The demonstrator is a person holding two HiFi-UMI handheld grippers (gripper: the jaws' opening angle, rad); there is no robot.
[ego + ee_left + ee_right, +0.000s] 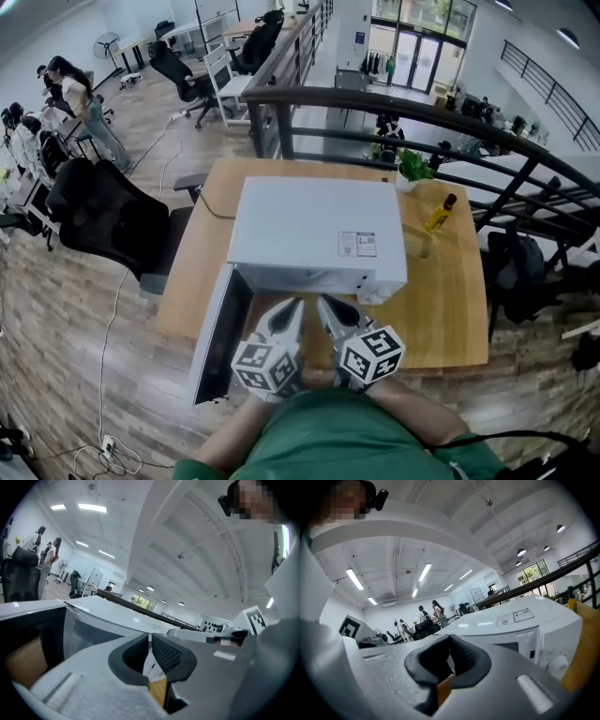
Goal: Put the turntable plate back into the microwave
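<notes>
A white microwave stands on the wooden table, its door swung open to the left. No turntable plate shows in any view, and the oven cavity is hidden from the head view. My left gripper and right gripper hover side by side just in front of the microwave's opening, both pointing at it. The left gripper has its jaws together with nothing held, the microwave beyond it. The right gripper is likewise shut and empty, facing the microwave front.
A yellow oil bottle and a potted plant stand at the table's back right. A black office chair is left of the table, a dark railing runs behind it. Several people stand far left.
</notes>
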